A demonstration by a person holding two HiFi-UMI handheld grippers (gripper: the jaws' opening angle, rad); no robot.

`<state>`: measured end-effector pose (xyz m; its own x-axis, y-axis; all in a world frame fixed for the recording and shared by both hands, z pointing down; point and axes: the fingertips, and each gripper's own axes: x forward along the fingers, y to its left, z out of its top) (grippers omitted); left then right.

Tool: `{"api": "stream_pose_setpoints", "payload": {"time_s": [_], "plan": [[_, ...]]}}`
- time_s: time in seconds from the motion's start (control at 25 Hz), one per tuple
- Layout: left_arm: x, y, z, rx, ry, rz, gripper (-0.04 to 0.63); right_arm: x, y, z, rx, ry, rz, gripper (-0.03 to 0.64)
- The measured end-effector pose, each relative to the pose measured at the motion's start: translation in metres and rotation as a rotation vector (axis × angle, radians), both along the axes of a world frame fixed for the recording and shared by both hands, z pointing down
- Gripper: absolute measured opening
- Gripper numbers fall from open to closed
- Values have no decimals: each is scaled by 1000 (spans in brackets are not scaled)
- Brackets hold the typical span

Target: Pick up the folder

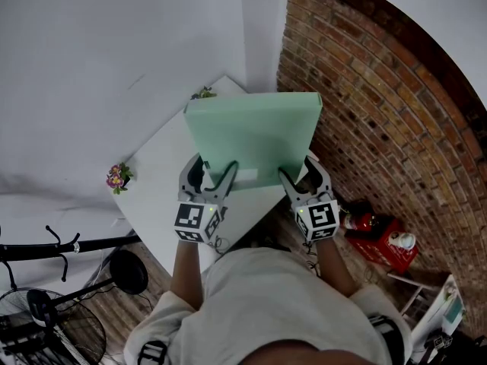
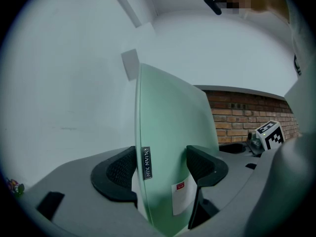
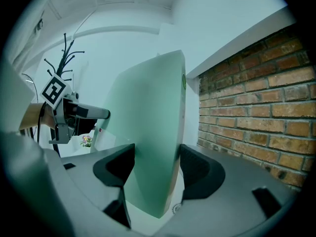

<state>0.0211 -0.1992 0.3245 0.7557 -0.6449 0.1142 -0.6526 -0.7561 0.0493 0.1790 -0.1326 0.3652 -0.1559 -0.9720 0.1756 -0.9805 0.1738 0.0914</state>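
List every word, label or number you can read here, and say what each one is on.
"GUAN XIN": small metal plate running vertically on the edge of the green folder.
White sticker with a red mark, on the folder's face: print too small to read.
Marker cubes: black-and-white patterns only, no words.

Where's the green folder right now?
In the head view's middle, the folder is held by left tongs and right tongs over the table, brick wall at right.
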Motion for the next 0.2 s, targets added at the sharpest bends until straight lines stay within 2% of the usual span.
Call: {"api": "stream_pose_setpoints", "payload": {"time_s": [0.2], "plan": [[-1,1,1,-4,-1,0,327,-1,1,0,-3,-2,1,285]]}}
